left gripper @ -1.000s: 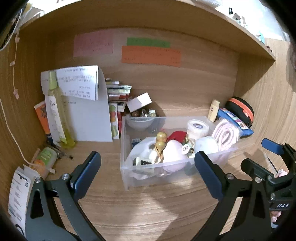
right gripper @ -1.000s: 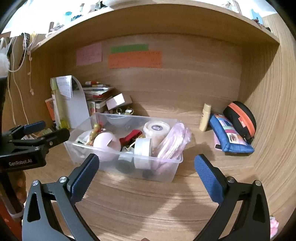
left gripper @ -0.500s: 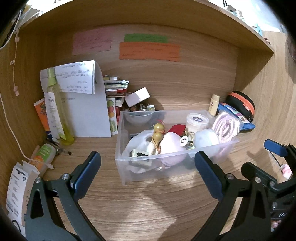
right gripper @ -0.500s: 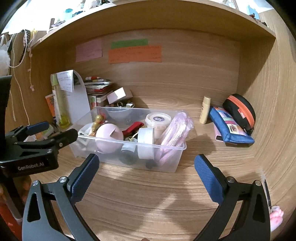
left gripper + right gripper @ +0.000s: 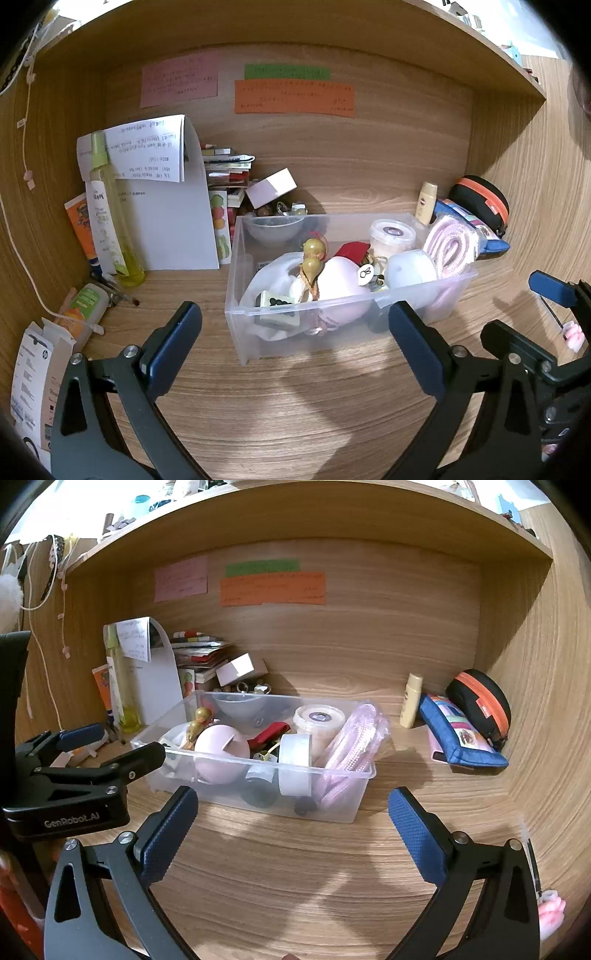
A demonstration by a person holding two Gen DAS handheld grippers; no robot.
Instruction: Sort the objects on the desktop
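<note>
A clear plastic bin (image 5: 236,291) (image 5: 334,773) stands on the wooden desk, filled with several small things: a pink ball (image 5: 218,753), a gold gourd charm (image 5: 312,266), a white tape roll (image 5: 295,764), a lidded tub (image 5: 393,236), a pink coiled cable (image 5: 351,746). My left gripper (image 5: 295,347) is open, a short way in front of the bin, empty. My right gripper (image 5: 291,830) is open too, facing the bin's front wall, nothing between its fingers. The left gripper (image 5: 110,746) shows at the left of the right wrist view.
A blue pouch (image 5: 458,734), a black-and-orange case (image 5: 484,705) and a small cream bottle (image 5: 410,701) lie at the right. A green spray bottle (image 5: 110,218), folded papers (image 5: 166,199), stacked booklets (image 5: 225,166) and a small white box (image 5: 271,186) crowd the back left. A pink item (image 5: 550,912) lies near right.
Both grippers have drawn back from the bin, which now sits further away and higher in both views. Both stay open and empty.
</note>
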